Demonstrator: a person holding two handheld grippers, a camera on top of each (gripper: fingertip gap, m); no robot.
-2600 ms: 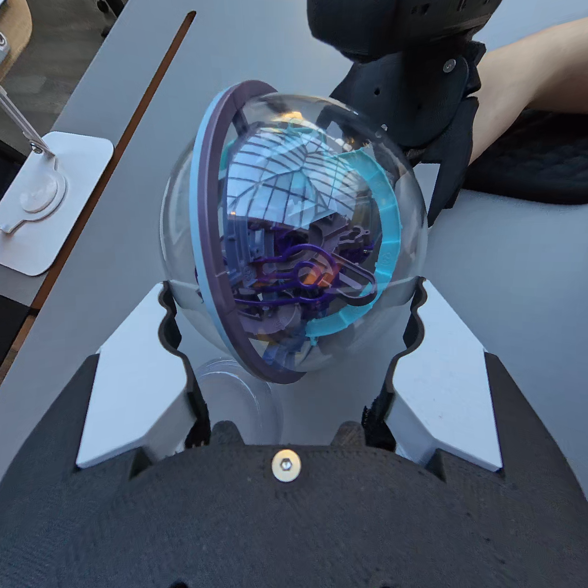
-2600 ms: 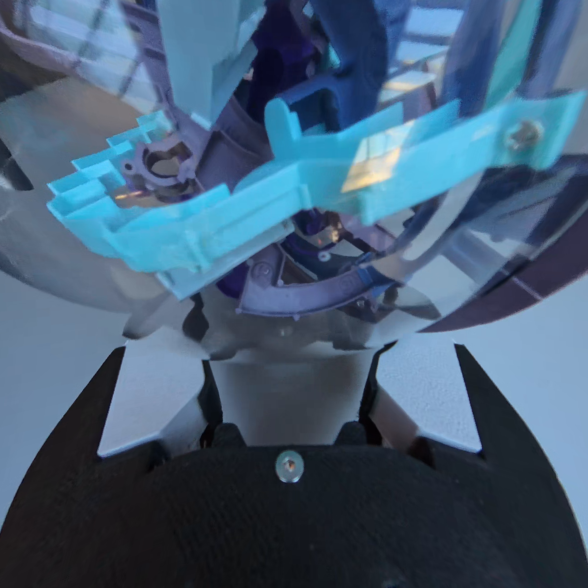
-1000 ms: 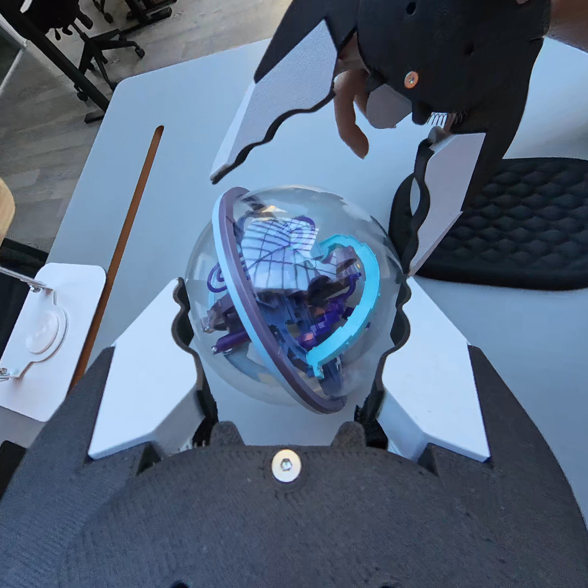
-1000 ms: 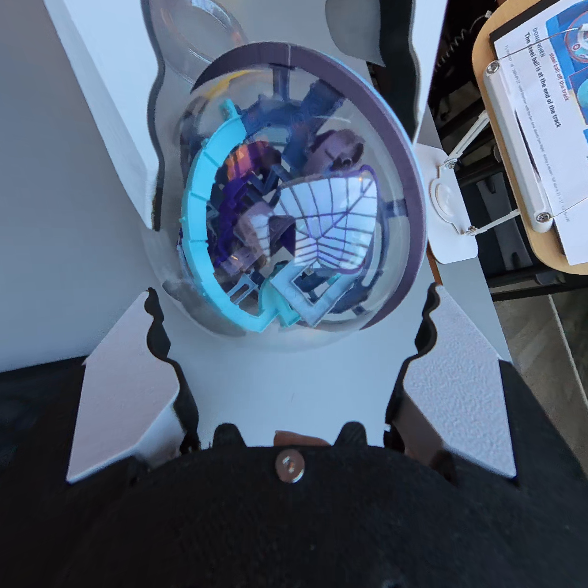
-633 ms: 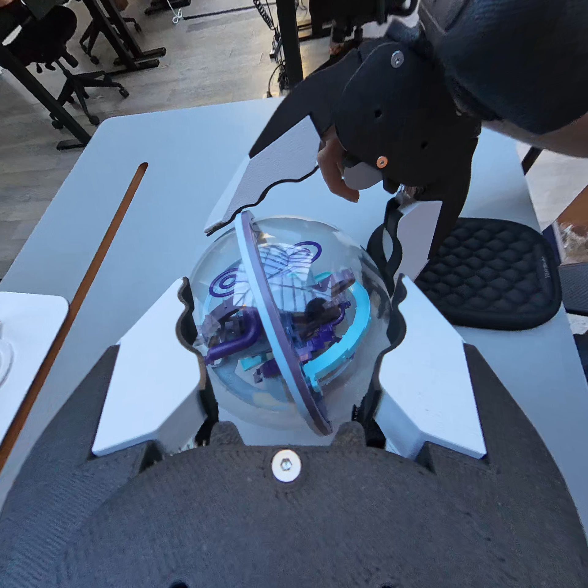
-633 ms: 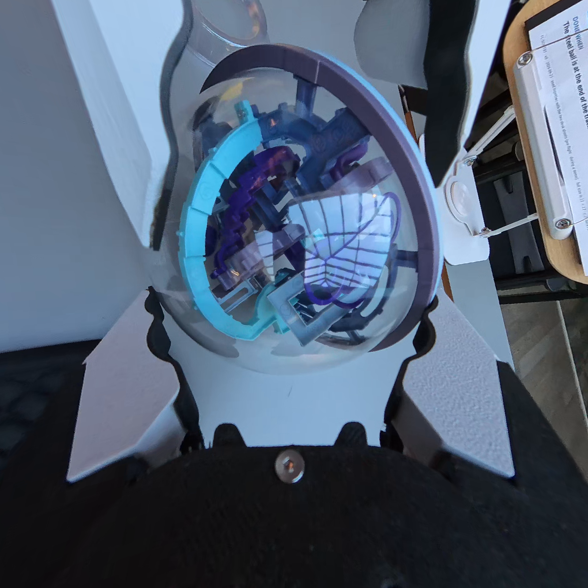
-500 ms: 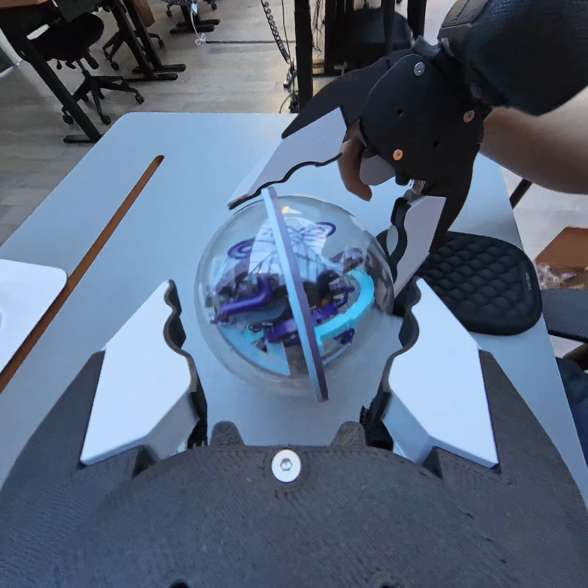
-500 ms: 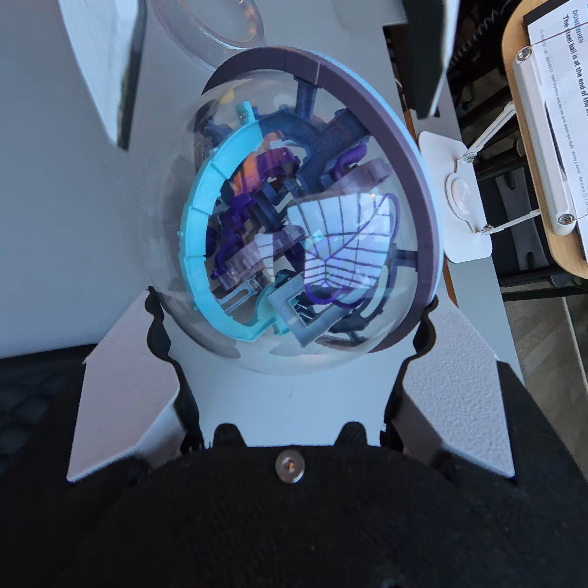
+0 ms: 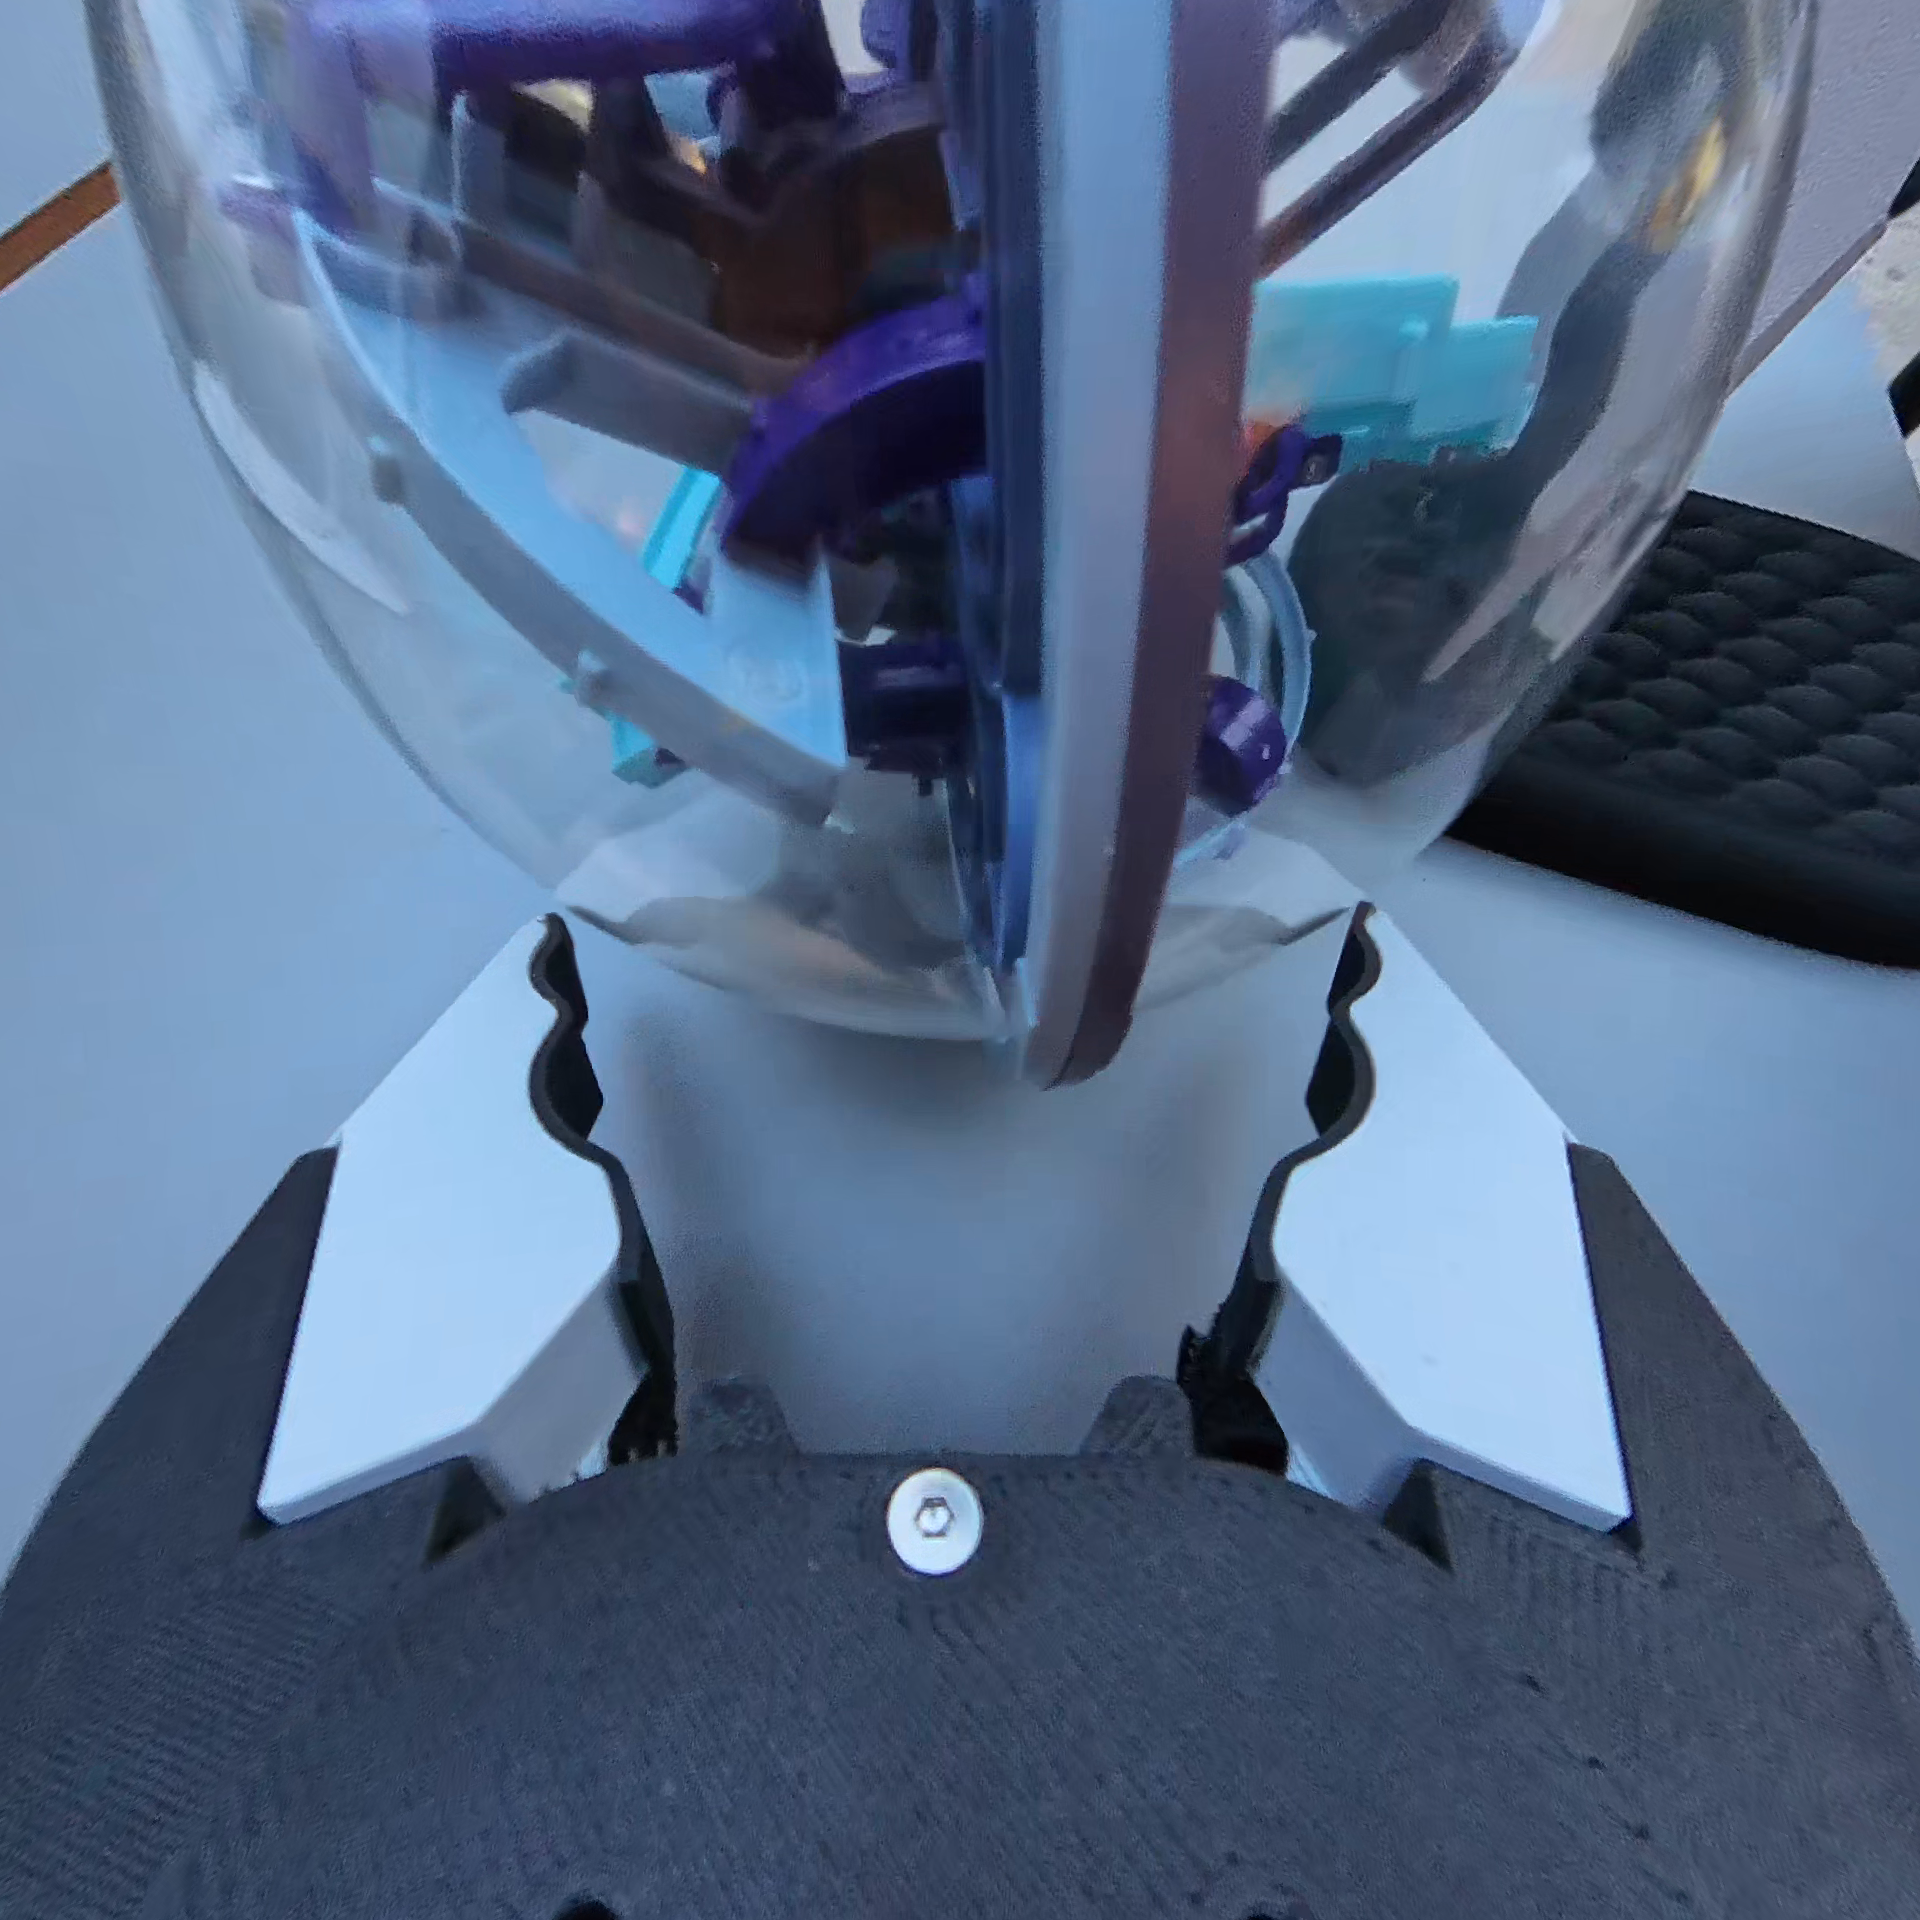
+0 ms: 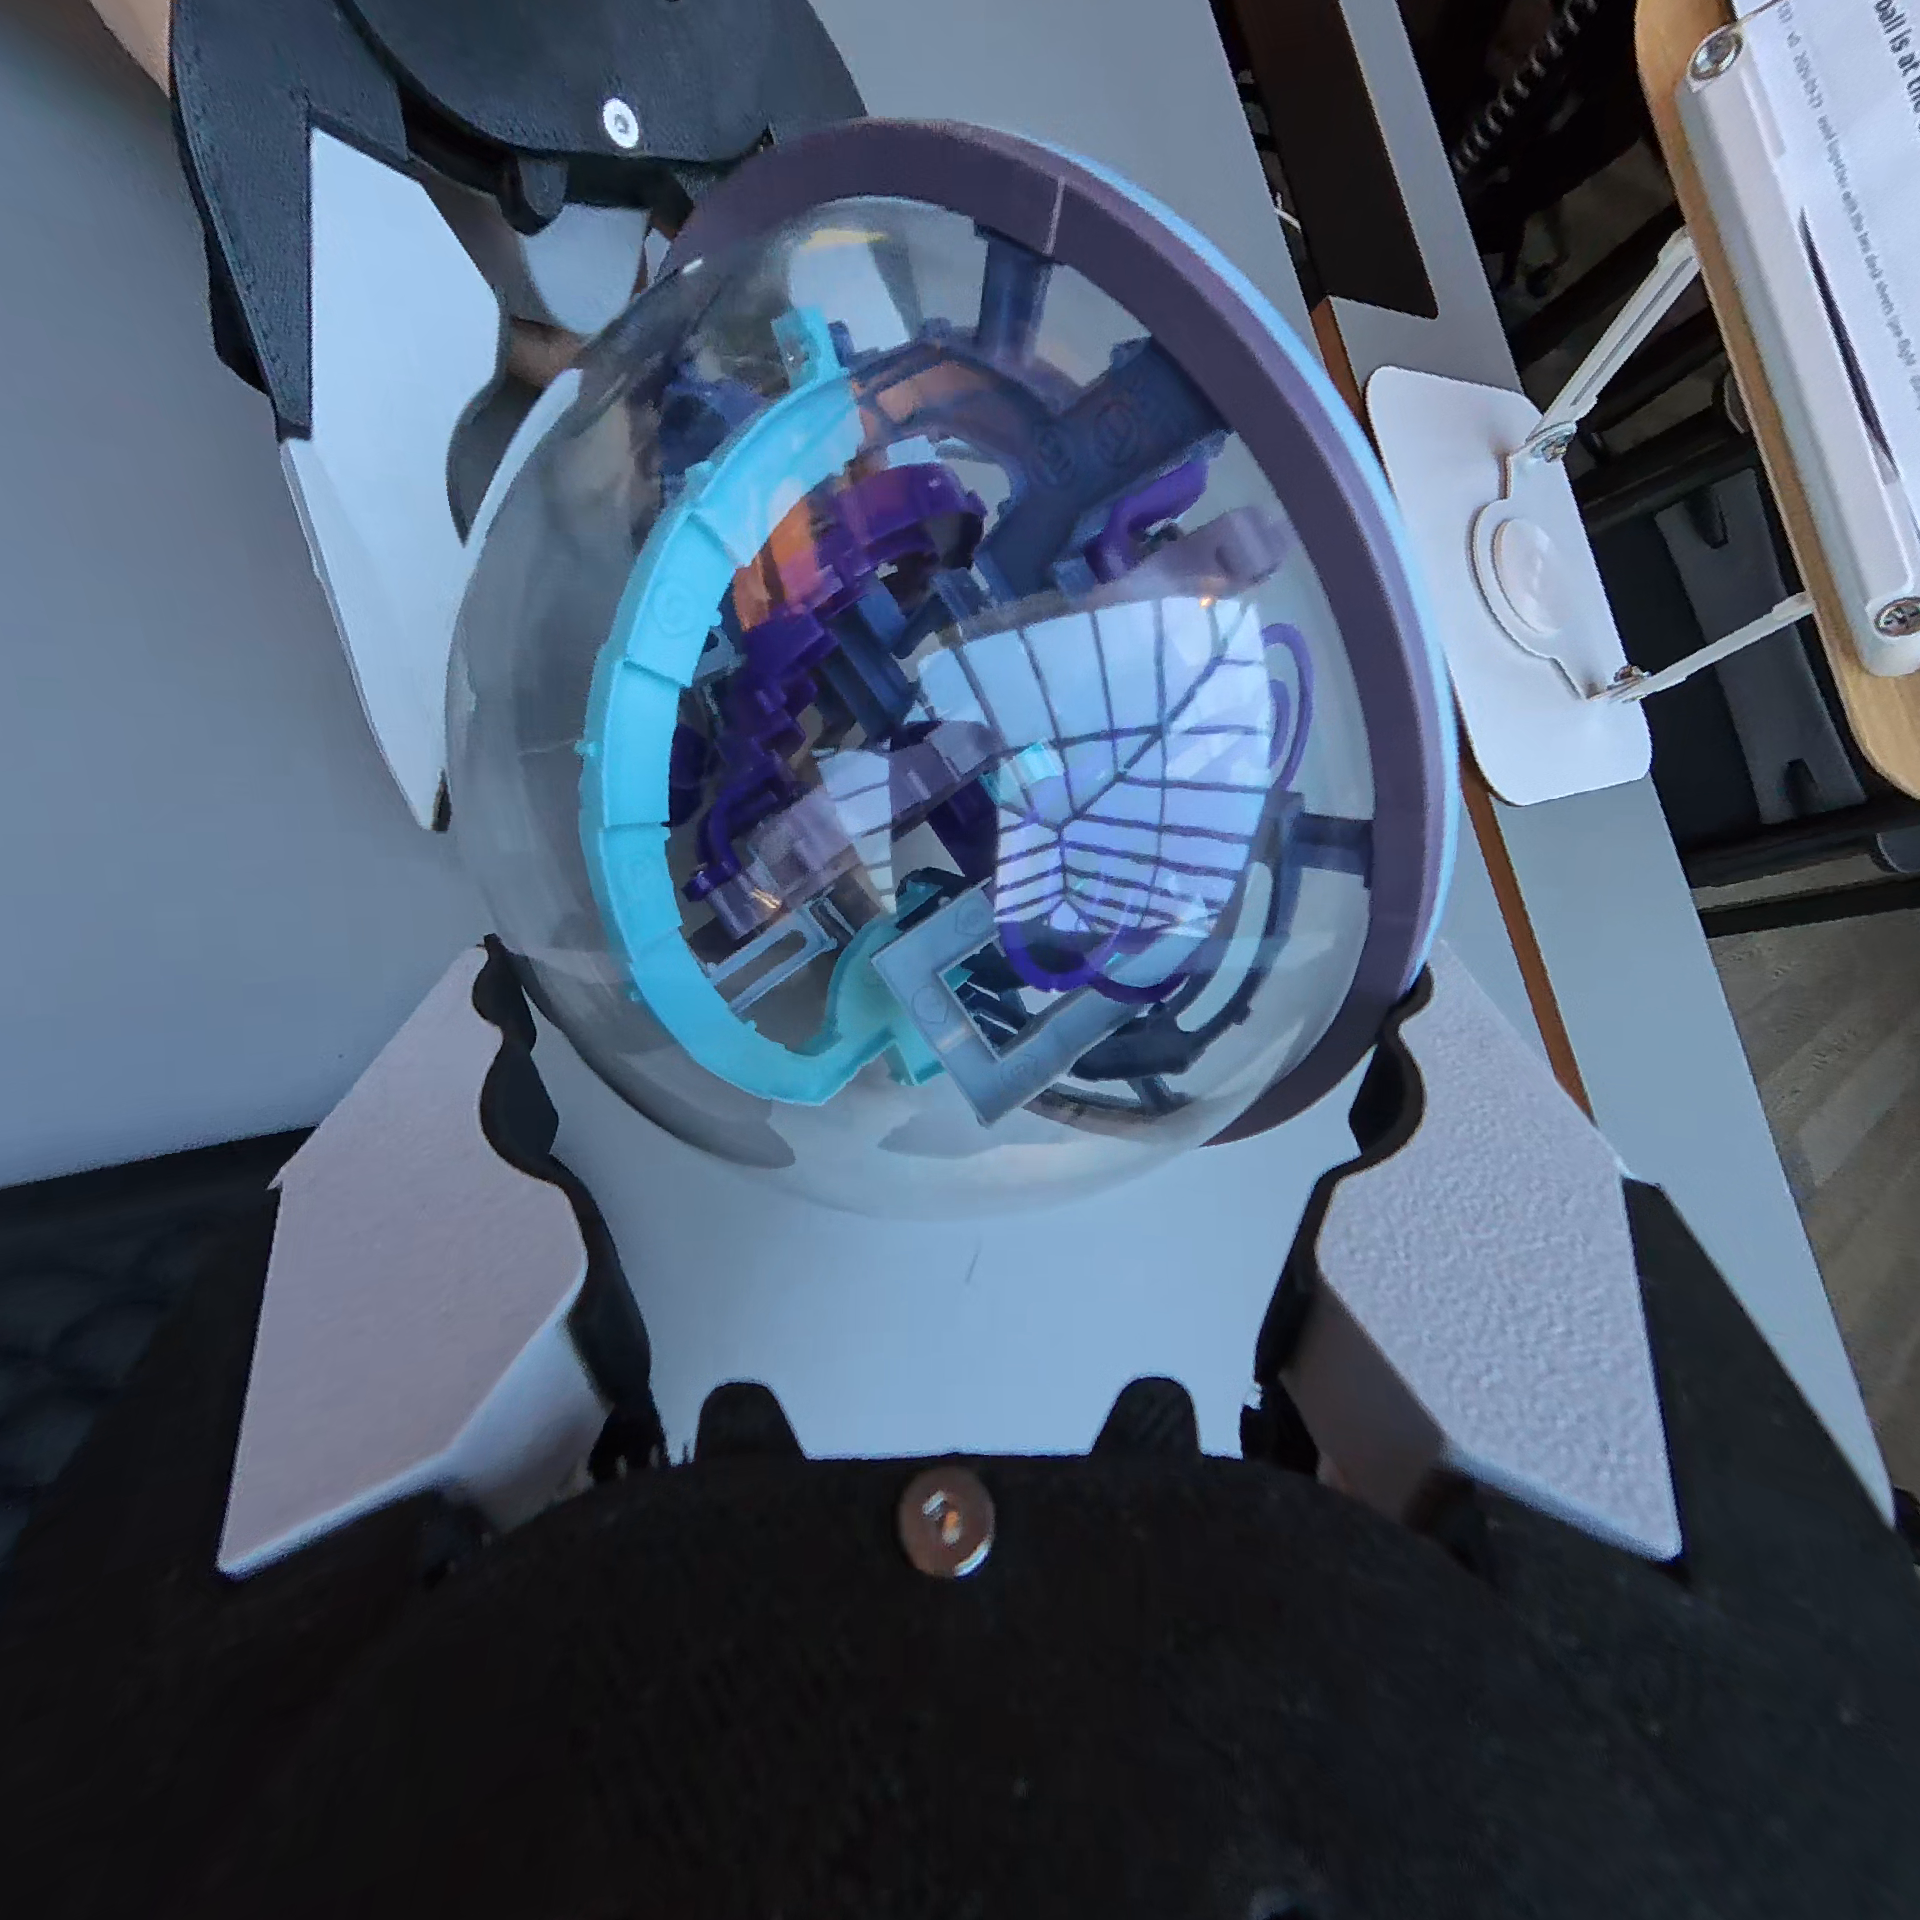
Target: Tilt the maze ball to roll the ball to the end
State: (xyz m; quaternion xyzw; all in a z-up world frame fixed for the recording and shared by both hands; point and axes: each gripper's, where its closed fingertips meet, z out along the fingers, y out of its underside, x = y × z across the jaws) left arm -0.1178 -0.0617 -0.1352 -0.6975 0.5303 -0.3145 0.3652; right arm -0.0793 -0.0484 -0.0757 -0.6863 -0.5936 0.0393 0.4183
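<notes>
Up close in the left wrist view, the maze ball [image 9: 966, 468] fills the top of the frame, its clear shell just beyond the tips of the left gripper [image 9: 951, 997], whose fingers are spread wide and hold nothing; a black quilted pad [image 9: 1704, 748] lies on the grey table [image 9: 156, 831] to the right. Seen from the right wrist view, the ball sits between the wavy black pads of the right gripper [image 10: 951, 1013], apparently gripped. Smooth, hard plastic will likely slip, so tilts should be slow and small. I cannot make out the little ball among the turquoise ring [image 10: 644, 748] and purple tracks.
</notes>
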